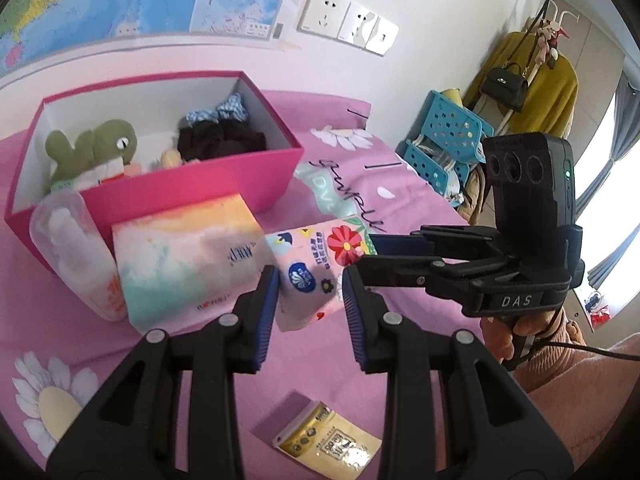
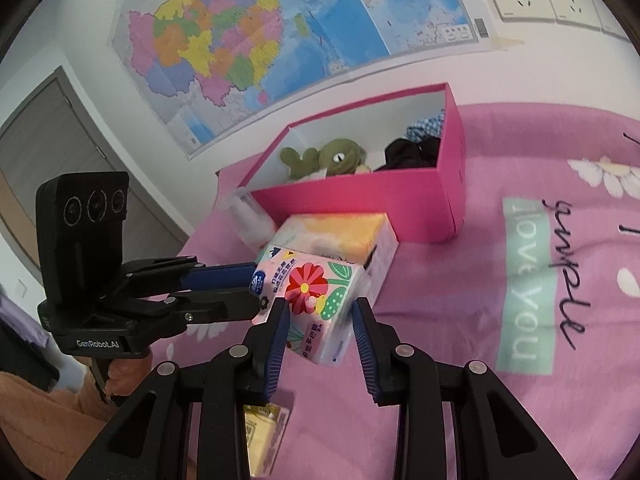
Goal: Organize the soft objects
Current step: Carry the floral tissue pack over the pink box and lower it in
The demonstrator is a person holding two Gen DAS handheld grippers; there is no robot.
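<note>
A flowered tissue pack (image 1: 320,256) (image 2: 316,280) hangs above the pink bedsheet, held from two sides. My left gripper (image 1: 310,284) (image 2: 256,286) is shut on one end of it and my right gripper (image 2: 320,308) (image 1: 362,256) on the other. Behind it stands an open pink box (image 1: 200,188) (image 2: 360,204) holding a green plush toy (image 1: 100,144) (image 2: 332,156) and dark cloth (image 1: 220,140). A pastel tissue pack (image 1: 184,256) (image 2: 340,232) and a clear pack of white pads (image 1: 68,240) (image 2: 248,212) lean on the box's front. A small yellow tissue packet (image 1: 324,436) (image 2: 260,432) lies on the sheet below the grippers.
The bed meets a wall with a map (image 2: 240,40) and sockets (image 1: 348,20). Past the bed's right edge stand blue perforated baskets (image 1: 448,136) and a rack with a yellow garment and black handbag (image 1: 504,84). A hand (image 1: 504,332) in a peach sleeve holds the right gripper.
</note>
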